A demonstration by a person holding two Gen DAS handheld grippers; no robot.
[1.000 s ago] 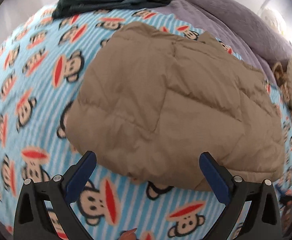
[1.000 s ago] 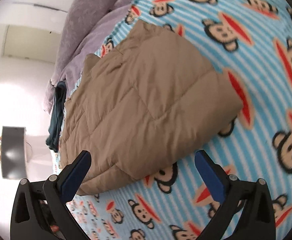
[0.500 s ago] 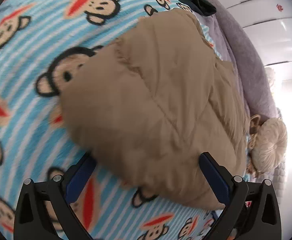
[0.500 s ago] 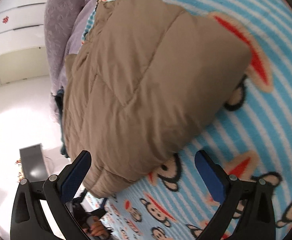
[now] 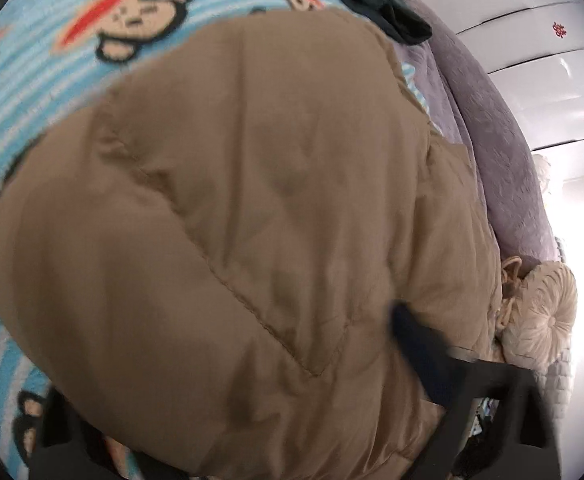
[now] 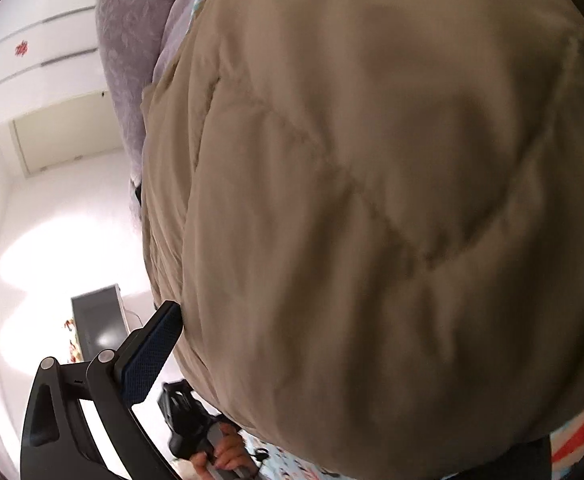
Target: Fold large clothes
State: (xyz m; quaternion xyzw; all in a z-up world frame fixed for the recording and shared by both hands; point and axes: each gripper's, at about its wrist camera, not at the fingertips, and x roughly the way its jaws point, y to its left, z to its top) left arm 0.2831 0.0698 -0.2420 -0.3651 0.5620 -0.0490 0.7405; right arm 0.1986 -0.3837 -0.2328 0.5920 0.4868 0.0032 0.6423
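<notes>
jacket (image 6: 372, 200) hides right gripper's (image 6: 332, 360) far finger

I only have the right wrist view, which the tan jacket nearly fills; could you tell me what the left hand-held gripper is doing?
Observer: The left hand-held gripper has the near edge of the tan jacket between its jaws, which are closing.
Operator: Thank you. Does anything lie beyond the jacket?
Observer: Yes, a dark teal folded garment lies just past its far edge.
Operator: And next to the purple bedding?
Observer: A round cream cushion sits there, beside the jacket's edge.
</notes>
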